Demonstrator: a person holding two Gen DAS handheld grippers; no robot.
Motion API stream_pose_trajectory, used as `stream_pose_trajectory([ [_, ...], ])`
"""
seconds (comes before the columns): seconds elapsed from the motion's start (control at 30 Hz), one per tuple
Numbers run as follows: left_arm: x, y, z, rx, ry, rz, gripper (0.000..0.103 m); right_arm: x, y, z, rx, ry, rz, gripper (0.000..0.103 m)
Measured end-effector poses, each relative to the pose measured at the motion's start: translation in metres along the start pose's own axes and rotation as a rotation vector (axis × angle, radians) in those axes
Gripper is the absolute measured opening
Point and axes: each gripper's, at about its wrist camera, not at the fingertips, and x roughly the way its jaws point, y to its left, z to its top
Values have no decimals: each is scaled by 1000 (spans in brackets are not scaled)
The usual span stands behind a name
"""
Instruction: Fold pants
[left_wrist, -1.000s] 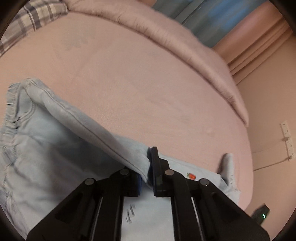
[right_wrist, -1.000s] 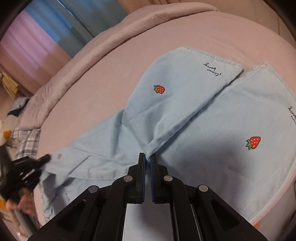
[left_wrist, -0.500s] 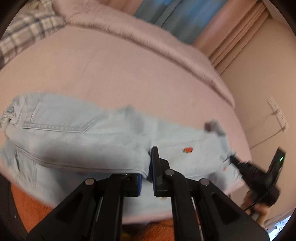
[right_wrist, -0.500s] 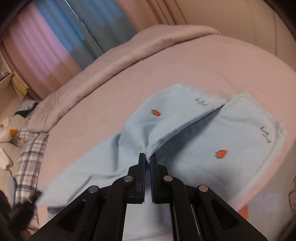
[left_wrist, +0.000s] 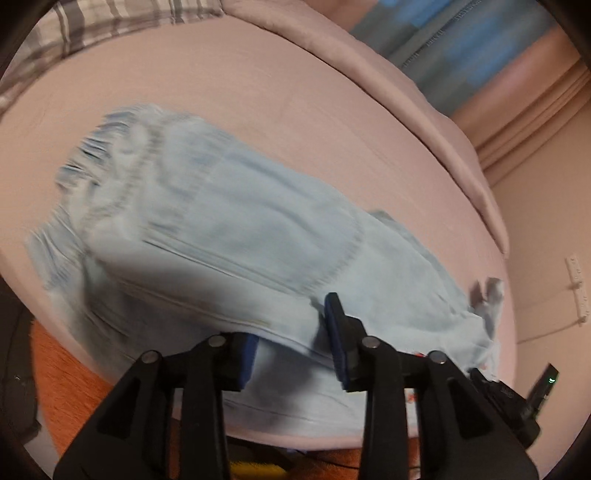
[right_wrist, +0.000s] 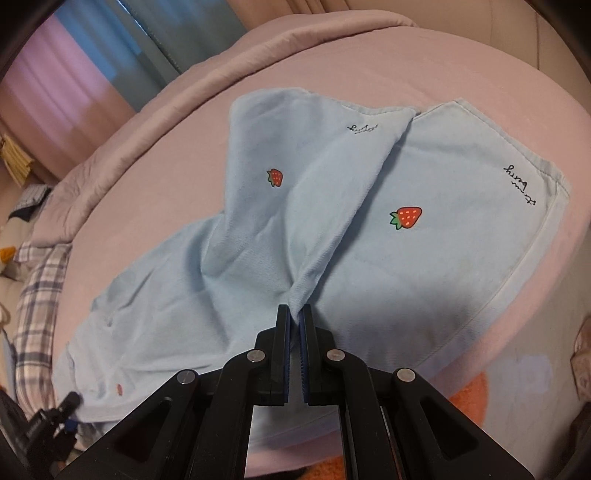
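Light blue pants (right_wrist: 369, 229) with red strawberry prints lie on a pink bed. In the right wrist view both legs spread away from me, one leg lying partly over the other. My right gripper (right_wrist: 294, 317) is shut on a raised fold of the upper leg. In the left wrist view the waistband end of the pants (left_wrist: 207, 229) is blurred and lies across the bed. My left gripper (left_wrist: 291, 332) is open, its jaws wide apart over the near edge of the fabric, holding nothing.
The pink bed (left_wrist: 295, 122) has a rolled pink duvet (right_wrist: 155, 122) along its far side and a plaid cloth (right_wrist: 37, 295) at the head end. Curtains (right_wrist: 110, 55) hang behind. The other gripper (left_wrist: 517, 398) shows at the lower right of the left view. Orange floor (left_wrist: 62, 373) lies below the bed edge.
My left gripper has opened and let go of the pants, which have dropped onto the bed. My right gripper stays shut on the leg fold and the legs lie closer to me.
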Motion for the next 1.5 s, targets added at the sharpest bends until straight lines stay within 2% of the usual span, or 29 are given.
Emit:
stream_pose_trajectory([
  [0.07, -1, 5, -4, 20, -37, 60, 45, 0, 1, 2, -2, -4, 10, 4],
  [0.17, 0, 23, -2, -67, -31, 21, 42, 2, 0, 1, -8, -2, 16, 4],
  [0.23, -3, 29, 0, -94, -48, 22, 17, 1, -5, -1, -5, 1, 28, 4],
  [0.33, -15, 29, -1, -85, -69, -2, 11, 1, -7, -1, -10, 8, 35, 4],
  [0.53, -52, 25, -20, -34, -93, -47, 11, -19, 0, 1, -58, -49, 6, 4],
  [0.67, -36, 31, -38, -15, -35, -15, 12, -37, -5, 1, -40, -101, 33, 4],
  [0.8, -26, 41, -36, -43, -6, -25, 19, -23, -14, -5, -20, -54, 7, 4],
  [0.83, -27, 43, -33, -52, -8, -38, 25, -18, -16, -7, -16, -40, 0, 4],
  [0.9, -32, 49, -28, -71, -31, -34, 32, -8, -18, -11, -17, -20, -13, 4],
  [1.03, -41, 68, -18, -110, -77, -54, 40, -6, -14, -13, -54, -28, -25, 4],
  [1.1, -40, 74, -12, -121, -79, -31, 36, -7, -15, -12, -50, -26, -15, 4],
  [1.17, -44, 79, -6, -125, -106, 15, 37, -6, -16, -12, -46, -25, -9, 4],
  [1.27, -47, 90, 0, -154, -118, -18, 35, -5, -15, -13, -47, -30, -17, 4],
  [1.3, -44, 91, 2, -156, -108, -21, 28, -6, -15, -14, -50, -33, -21, 4],
  [1.33, -42, 92, 3, -155, -95, -14, 17, -6, -14, -15, -56, -35, -27, 4],
  [1.37, -42, 93, 3, -151, -90, 10, 13, -6, -13, -16, -61, -35, -31, 4],
  [1.5, -59, 90, -4, -123, -112, 7, 12, -10, -10, -15, -59, -35, -40, 4],
])
